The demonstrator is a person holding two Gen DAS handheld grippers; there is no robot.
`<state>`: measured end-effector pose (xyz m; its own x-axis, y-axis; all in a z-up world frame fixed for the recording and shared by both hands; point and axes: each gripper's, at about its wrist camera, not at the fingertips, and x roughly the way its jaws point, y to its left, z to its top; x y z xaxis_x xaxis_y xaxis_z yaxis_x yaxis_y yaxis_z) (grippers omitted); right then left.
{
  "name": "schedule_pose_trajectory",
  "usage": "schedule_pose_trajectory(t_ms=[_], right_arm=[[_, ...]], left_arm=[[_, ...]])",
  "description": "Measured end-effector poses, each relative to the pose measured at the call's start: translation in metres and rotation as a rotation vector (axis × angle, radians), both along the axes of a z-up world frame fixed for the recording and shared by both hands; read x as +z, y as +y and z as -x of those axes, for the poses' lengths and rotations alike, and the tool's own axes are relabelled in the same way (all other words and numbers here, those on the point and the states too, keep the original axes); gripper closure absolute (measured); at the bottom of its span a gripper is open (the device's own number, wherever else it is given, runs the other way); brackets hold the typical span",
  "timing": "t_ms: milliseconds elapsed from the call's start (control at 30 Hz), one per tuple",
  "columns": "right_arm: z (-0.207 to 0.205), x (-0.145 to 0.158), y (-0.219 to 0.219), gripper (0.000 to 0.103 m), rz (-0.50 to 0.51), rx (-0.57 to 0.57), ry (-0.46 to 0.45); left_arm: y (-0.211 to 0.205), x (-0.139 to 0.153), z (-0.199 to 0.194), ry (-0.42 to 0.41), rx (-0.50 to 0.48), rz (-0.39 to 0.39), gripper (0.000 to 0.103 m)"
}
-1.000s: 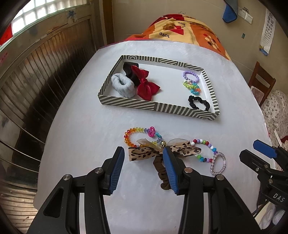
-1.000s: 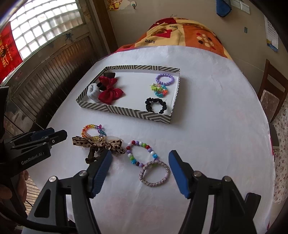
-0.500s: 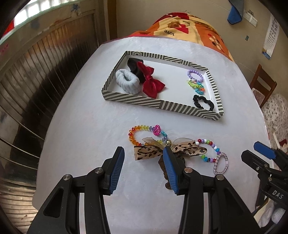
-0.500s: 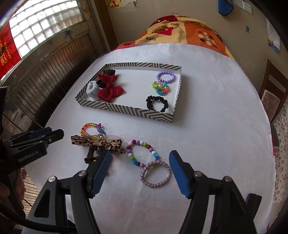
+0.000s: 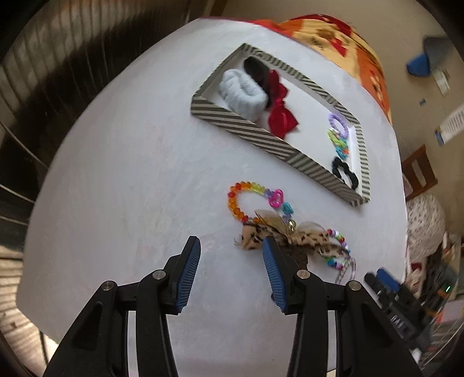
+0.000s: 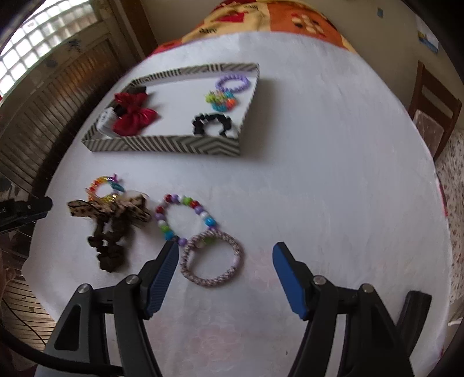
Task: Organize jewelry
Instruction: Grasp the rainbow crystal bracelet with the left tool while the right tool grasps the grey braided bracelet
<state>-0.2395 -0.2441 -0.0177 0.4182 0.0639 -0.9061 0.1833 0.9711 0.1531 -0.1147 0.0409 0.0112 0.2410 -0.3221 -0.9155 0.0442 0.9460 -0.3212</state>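
Note:
A striped tray (image 6: 162,144) on the white table holds a red bow (image 6: 132,111), a white scrunchie (image 5: 243,92), a purple bracelet (image 6: 233,82), a multicolour bracelet (image 6: 220,100) and a black scrunchie (image 6: 211,123). In front of it lie a rainbow bead bracelet (image 5: 246,198), a leopard bow (image 6: 110,210), a big-bead bracelet (image 6: 185,217) and a pinkish woven bracelet (image 6: 211,259). My left gripper (image 5: 230,252) is open and empty, its right finger beside the leopard bow (image 5: 261,236). My right gripper (image 6: 224,258) is open around the woven bracelet, above the table.
A wooden chair (image 6: 435,110) stands to the right of the table. An orange patterned blanket (image 6: 275,17) lies beyond its far edge. Wooden slatted panelling (image 6: 43,95) runs along the left. The table edge is close under both grippers.
The left gripper has swung left and tilted, so the tray now sits up and to the right. The right gripper has moved forward and down, closer over the woven bracelet.

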Motion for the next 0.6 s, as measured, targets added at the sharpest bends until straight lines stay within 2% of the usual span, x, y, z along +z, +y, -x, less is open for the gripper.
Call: schedule_pose_trajectory(t_ms=[167,400,600], right_arm=[[-0.003,-0.013,0.002,0.032,0.017,0.006,0.015],[-0.009,-0.023,0.002,0.033,0.056,0.026,0.027],[-0.012,-0.037,-0.001,0.046,0.077,0.033,0.050]], left_arm=[[-0.004,-0.012,-0.021,0.014,0.018,-0.039,0.077],[-0.029,-0.030,-0.044,0.000,-0.053,-0.123,0.077],[-0.046,-0.044,-0.050,-0.018,-0.119,-0.211,0.077]])
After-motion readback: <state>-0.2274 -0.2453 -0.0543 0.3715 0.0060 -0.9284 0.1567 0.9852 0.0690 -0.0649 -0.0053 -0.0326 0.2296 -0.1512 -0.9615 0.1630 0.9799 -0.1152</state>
